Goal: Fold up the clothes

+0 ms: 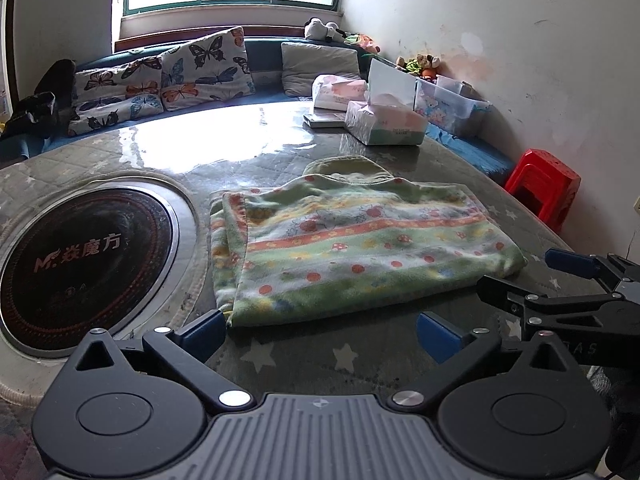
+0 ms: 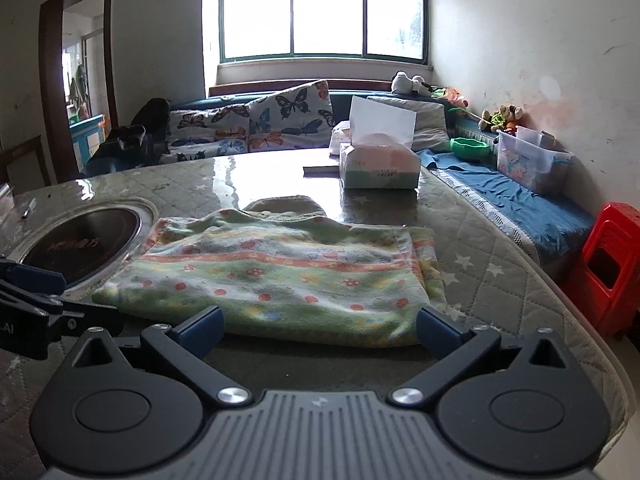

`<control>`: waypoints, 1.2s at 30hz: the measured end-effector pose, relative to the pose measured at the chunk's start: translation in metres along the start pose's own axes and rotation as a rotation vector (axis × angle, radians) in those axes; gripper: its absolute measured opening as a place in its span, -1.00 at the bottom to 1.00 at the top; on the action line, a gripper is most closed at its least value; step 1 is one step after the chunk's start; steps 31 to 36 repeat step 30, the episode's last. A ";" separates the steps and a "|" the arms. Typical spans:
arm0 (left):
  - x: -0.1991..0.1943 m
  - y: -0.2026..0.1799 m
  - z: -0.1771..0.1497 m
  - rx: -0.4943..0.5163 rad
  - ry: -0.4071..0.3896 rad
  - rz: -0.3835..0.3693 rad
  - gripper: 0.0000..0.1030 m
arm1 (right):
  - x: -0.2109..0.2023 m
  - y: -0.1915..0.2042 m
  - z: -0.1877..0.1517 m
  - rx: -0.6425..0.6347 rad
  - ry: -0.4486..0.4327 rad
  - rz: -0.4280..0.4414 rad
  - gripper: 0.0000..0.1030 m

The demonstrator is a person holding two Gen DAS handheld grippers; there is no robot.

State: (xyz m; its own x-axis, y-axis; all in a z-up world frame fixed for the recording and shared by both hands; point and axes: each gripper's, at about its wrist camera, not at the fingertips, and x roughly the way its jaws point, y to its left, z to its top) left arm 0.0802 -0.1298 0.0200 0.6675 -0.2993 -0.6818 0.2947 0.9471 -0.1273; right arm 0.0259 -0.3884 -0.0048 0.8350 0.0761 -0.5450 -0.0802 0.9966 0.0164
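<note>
Garment: lying folded flat on the table, a green fleece piece with orange bands, red dots and small mushrooms; a plain green part poking out at the far edge.
Garment position: sitting near the front rim of the table, just beside the round black cooktop sunk into the table surface, on the cooktop's right in the left wrist view.
Left tongs: standing wide open, gripping nothing; blue pads hovering just short of the garment's near edge, one pad close to its near left corner.
Right tongs: standing wide open, gripping nothing; both blue pads sitting right at the garment's near edge, whether touching the cloth cannot be told.
Tongs side by side: right tongs showing at the right edge of the left wrist view, left tongs showing at the left edge of the right wrist view.
Table cover: looking quilted grey with white stars, glossy and reflecting window light.
Tissue box: standing farther back on the table, well apart from the garment, a white sheet sticking up.
Background: butterfly cushions leaning along a blue bench under the window; red plastic stool standing beside the table on the right.
</note>
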 end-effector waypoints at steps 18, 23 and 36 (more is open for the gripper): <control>-0.023 -0.006 -0.014 0.021 -0.035 -0.011 1.00 | -0.026 0.013 -0.007 -0.003 -0.058 -0.023 1.00; -0.028 -0.007 -0.018 0.023 -0.045 -0.014 1.00 | -0.031 0.019 -0.008 -0.011 -0.068 -0.015 1.00; -0.035 -0.010 -0.020 0.035 -0.063 -0.010 1.00 | -0.036 0.024 -0.009 -0.015 -0.081 -0.012 1.00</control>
